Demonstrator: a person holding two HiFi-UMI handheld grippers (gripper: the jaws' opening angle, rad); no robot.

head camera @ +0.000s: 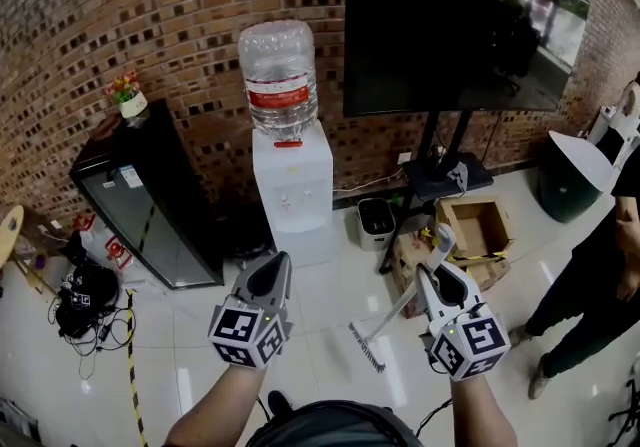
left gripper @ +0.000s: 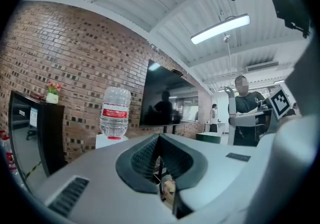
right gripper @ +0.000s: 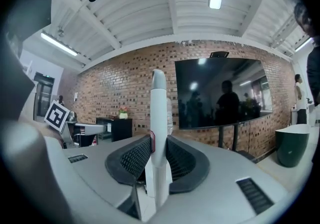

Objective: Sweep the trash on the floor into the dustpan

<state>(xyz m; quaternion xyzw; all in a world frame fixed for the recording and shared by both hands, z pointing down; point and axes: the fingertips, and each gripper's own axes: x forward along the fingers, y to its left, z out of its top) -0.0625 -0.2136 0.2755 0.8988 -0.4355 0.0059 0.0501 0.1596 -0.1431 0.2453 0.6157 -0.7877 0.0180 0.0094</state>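
Observation:
My right gripper is shut on the white handle of a broom. The handle stands upright between the jaws in the right gripper view. In the head view the handle slants down left to the broom head, which is near the white tiled floor. My left gripper hangs to the left of the broom with its jaws together and nothing between them. No dustpan shows in any view. I cannot make out loose trash on the tiles.
A water dispenser stands ahead against the brick wall, with a black cabinet to its left. A TV stand, a small white bin and cardboard boxes are ahead right. A person stands at right. Cables lie at left.

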